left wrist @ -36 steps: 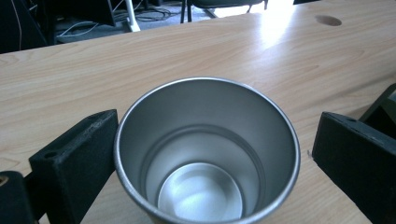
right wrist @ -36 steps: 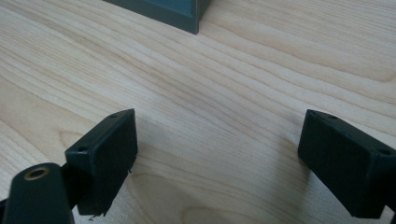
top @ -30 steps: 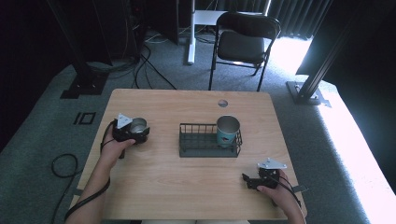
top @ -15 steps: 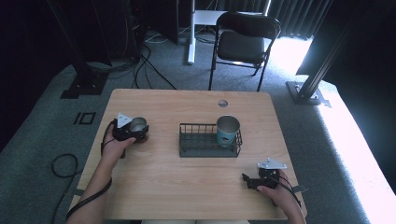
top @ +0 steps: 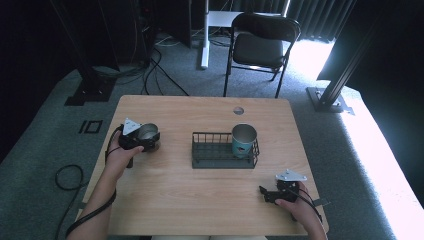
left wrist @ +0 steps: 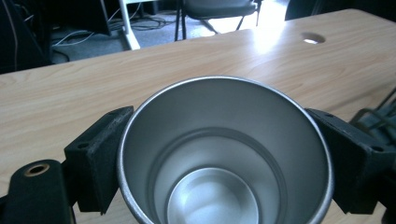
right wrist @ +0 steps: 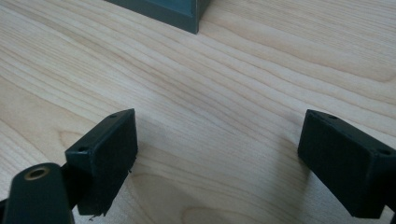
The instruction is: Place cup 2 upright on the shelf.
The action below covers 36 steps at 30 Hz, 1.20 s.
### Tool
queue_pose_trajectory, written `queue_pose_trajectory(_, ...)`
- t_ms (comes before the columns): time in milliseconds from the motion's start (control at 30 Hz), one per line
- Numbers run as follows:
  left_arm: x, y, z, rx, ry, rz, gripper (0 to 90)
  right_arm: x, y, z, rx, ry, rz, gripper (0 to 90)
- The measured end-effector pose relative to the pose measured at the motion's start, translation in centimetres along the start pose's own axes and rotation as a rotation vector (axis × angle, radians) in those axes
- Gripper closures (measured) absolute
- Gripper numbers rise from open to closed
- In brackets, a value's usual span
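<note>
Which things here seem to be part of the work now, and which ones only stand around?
Seem part of the work:
- steel cup between the left gripper jaws
- wire basket in the middle of the table
- teal cup standing in the basket
- right gripper, open above bare wood

Just standing around:
- folding chair behind the table
- cables on the floor
</note>
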State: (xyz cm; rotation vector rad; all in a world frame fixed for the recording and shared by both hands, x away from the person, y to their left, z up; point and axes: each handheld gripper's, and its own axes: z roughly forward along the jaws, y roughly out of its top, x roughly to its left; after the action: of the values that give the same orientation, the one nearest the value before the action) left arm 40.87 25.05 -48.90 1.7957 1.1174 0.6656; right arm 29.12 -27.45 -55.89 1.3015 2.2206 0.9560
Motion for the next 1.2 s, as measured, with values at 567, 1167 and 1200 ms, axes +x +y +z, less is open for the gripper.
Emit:
queue_pose_trajectory(567, -2.6, 4.4, -2.0, -0.060, -0.097, 0.081, 13.9, 0.0, 0.0, 0.0, 0.000, 0.000, 0.000, 11.5)
queue_pose_trajectory(1167, -7.1, 8.5, -2.4, -0.102, -0.242, 0.181, 13.9, 0.0, 0.0, 0.0, 0.001, -0.002, -0.001, 11.5)
queue_pose_trajectory(1200, -7.3, 8.6, -2.3, -0.105, -0.245, 0.180, 13.9, 0.0, 0.0, 0.0, 0.000, -0.002, -0.001, 11.5)
